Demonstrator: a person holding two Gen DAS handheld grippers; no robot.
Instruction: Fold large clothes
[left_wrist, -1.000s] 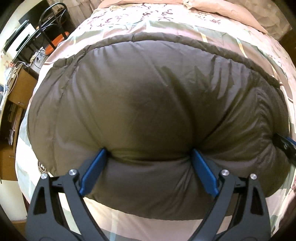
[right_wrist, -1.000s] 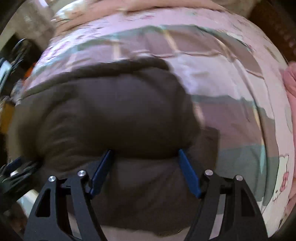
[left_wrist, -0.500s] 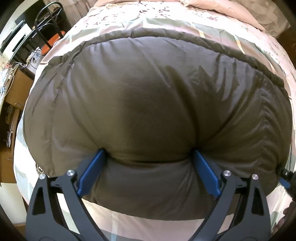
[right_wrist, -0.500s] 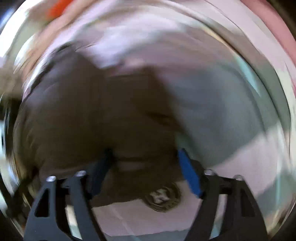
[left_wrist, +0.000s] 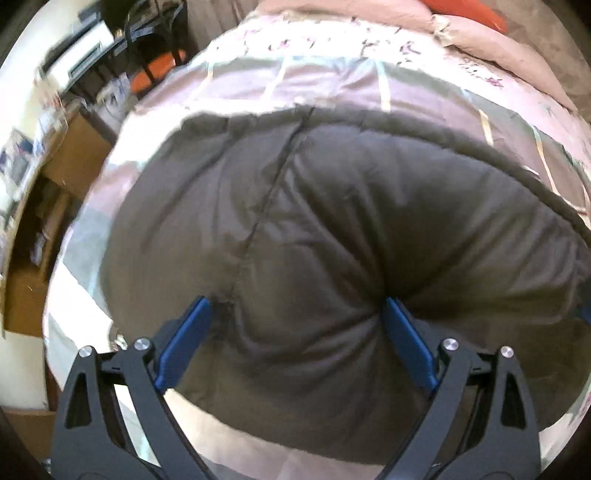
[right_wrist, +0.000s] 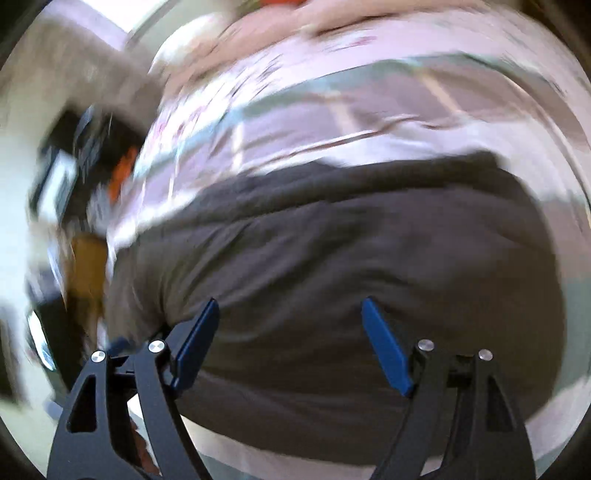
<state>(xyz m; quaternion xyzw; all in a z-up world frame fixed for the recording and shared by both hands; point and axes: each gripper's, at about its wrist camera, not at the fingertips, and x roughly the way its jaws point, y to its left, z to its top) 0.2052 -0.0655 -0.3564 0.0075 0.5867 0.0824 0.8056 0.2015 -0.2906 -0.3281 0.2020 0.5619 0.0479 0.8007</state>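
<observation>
A dark grey puffy jacket (left_wrist: 332, 229) lies on the bed, with a seam running down its left half. My left gripper (left_wrist: 295, 314) has its blue fingers (left_wrist: 184, 343) dug into the jacket's near edge. A thick bulge of padding is squeezed between them and creases fan out from the tips. The right wrist view is blurred. There the same jacket (right_wrist: 351, 240) fills the middle, and my right gripper (right_wrist: 288, 310) holds a fat roll of its near edge between fingers set a little narrower.
A bedsheet (left_wrist: 332, 81) with pink and grey checks lies under the jacket, and pink bedding (left_wrist: 480, 40) is heaped at the far end. Left of the bed are a brown cabinet (left_wrist: 70, 155), a chair with an orange seat (left_wrist: 151, 70) and white shelving.
Both grippers swung with the jacket. The left view turned left and a seam now shows. The right view swept fast, from the jacket's right end to its middle, and stays blurred.
</observation>
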